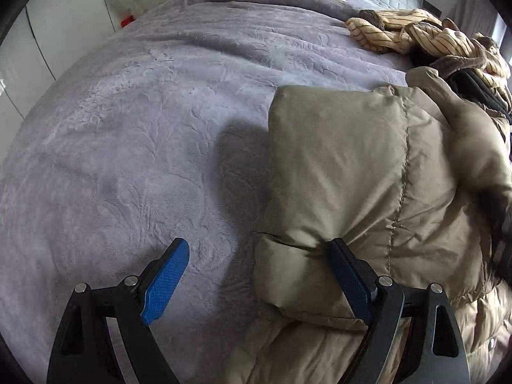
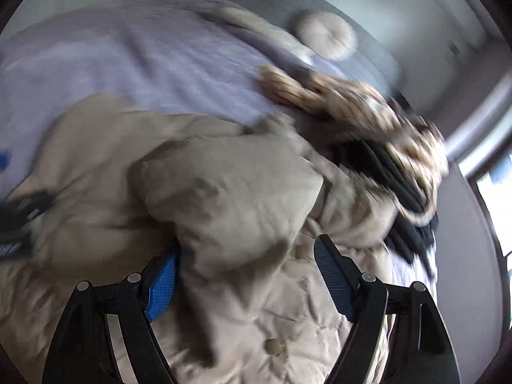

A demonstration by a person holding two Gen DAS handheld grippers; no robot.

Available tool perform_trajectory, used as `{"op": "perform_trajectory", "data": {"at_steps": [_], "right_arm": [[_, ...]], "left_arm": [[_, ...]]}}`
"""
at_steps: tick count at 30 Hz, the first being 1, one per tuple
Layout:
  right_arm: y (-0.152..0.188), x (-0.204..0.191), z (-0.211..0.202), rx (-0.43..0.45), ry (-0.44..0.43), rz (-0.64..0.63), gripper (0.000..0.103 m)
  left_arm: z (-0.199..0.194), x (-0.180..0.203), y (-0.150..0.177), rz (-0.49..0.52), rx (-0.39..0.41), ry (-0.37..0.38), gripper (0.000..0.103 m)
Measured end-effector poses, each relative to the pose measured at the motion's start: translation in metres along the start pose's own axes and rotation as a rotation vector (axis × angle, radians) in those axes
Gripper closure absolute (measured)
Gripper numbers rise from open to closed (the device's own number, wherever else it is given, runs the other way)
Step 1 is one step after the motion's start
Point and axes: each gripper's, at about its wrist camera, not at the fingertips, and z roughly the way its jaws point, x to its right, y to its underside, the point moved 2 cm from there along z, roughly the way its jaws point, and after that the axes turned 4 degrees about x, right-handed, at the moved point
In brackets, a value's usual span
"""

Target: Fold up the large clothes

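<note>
The khaki puffer coat (image 1: 368,172) lies bunched on the grey-purple bed (image 1: 128,128), filling the 3 to 6 o'clock part of the left wrist view. The left tool (image 1: 259,249) stands wide, one blue pad over bare bedcover, the other touching a coat fold. The right tool (image 2: 246,249) is wide too, a puffy fold of the coat (image 2: 224,192) bulging between its pads; that view is blurred. A striped tan garment (image 1: 416,32) lies at 1 o'clock, beyond the coat.

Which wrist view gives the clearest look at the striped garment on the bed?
The left wrist view: the striped garment lies sharp beyond the khaki puffer coat, its dark stripes distinct. The right wrist view shows it too, but motion blur smears the stripes.
</note>
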Motion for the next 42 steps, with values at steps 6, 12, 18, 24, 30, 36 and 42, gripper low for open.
{"op": "perform_trajectory", "data": {"at_steps": [6, 12, 18, 24, 30, 36, 42], "right_arm": [[0.063, 0.130, 0.058, -0.246, -0.213, 0.691, 0.020], [0.092, 0.170, 0.078, -0.245, -0.503, 1.003, 0.020], [0.093, 0.168, 0.090, -0.288, -0.562, 1.041, 0.069], [0.096, 0.165, 0.060, -0.234, -0.482, 0.892, 0.092], [0.086, 0.147, 0.073, -0.220, -0.389, 0.738, 0.092], [0.093, 0.159, 0.069, -0.235, -0.391, 0.744, 0.087], [0.110, 0.188, 0.040, -0.233, -0.234, 0.726, 0.060]], "left_arm": [[0.010, -0.011, -0.031, -0.050, -0.062, 0.166, 0.014], [0.069, -0.038, -0.082, -0.299, -0.221, 0.445, 0.014], [0.073, -0.016, -0.107, -0.325, -0.196, 0.546, 0.085], [0.009, 0.000, -0.116, -0.093, 0.030, 0.445, 0.087], [0.049, 0.015, -0.106, 0.008, -0.013, 0.233, 0.081], [0.021, -0.005, -0.110, -0.005, 0.047, 0.098, 0.070], [-0.023, -0.012, -0.095, 0.066, 0.059, 0.063, 0.070]]}}
